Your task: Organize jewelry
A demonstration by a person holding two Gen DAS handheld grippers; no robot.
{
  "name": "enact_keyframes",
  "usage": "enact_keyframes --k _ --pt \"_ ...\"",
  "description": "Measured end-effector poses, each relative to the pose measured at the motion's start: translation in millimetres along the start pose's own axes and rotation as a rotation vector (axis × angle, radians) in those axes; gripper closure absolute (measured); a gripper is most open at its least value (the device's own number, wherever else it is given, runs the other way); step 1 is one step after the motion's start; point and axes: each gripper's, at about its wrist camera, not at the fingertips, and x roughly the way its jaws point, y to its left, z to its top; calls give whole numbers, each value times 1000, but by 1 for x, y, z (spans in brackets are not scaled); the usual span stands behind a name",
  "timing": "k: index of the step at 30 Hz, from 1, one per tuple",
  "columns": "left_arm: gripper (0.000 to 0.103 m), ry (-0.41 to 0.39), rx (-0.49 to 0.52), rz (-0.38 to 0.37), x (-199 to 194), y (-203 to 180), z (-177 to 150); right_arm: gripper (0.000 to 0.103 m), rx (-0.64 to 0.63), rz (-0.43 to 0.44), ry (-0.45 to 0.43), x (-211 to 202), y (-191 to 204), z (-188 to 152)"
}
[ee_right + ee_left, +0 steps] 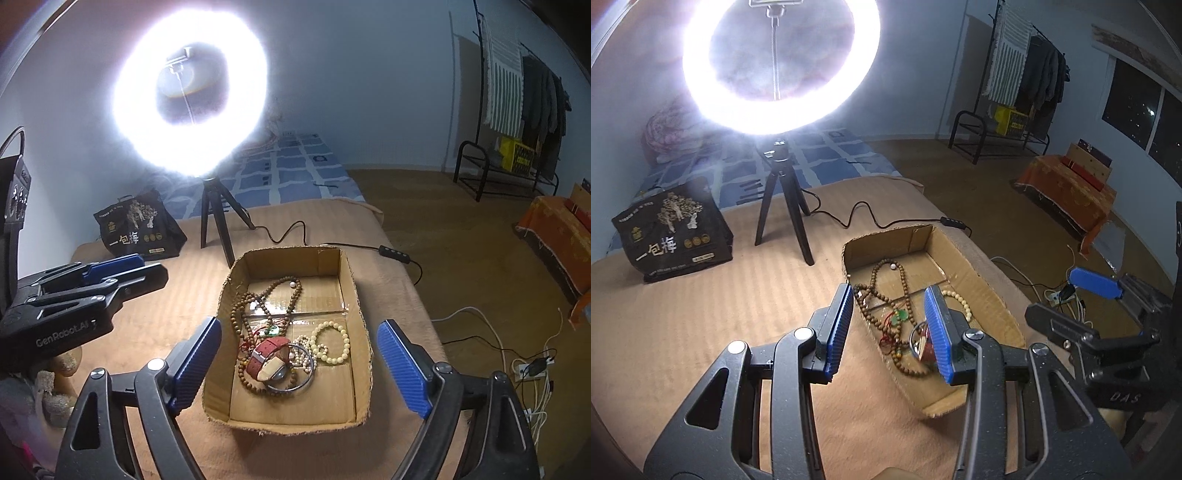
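**Right wrist view: jewelry heaped in a shallow box, both tools spread**

Right wrist view shows the jewelry lying tangled in the cardboard box (354,291): a long wooden bead necklace (291,291) looped toward the far wall, a cream bead bracelet (332,341) near the right wall, a red-strapped watch (267,360) touching a metal bangle (295,384) toward the near wall. The strands look light, limp and likely to snag; the bracelet lies almost apart, only touching smaller pale beads on its left, so its far-right arc seems the cleanest pinch. The bangle is stiff and probably slippery.

The right gripper (299,369) hangs wide open, straddling the box. The left gripper (890,328) is also spread, empty over the left wall. Box walls are low; the tan blanket (155,317) offers room on the left, while its right edge drops off close by.
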Motion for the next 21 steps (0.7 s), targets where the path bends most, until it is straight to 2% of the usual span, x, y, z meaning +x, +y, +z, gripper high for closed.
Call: enact_keyframes --k 8,10,16,17,19,21 --pt "60 -23 24 27 -38 5 -23 12 -27 -4 -23 -26 15 -10" --pt "43 -32 40 31 -49 5 -30 11 -30 -1 -30 -32 18 -13" --pt "40 -64 59 56 -76 7 -48 3 -31 -8 -80 -51 27 -18" --pt "38 -66 55 56 -78 7 -50 3 -34 -10 -85 -53 29 -19" --pt "27 -71 35 57 -85 9 -54 0 -41 -13 -98 -58 32 -20" --pt "26 -85 25 58 -91 9 -56 0 -48 -14 -107 -61 35 -21"
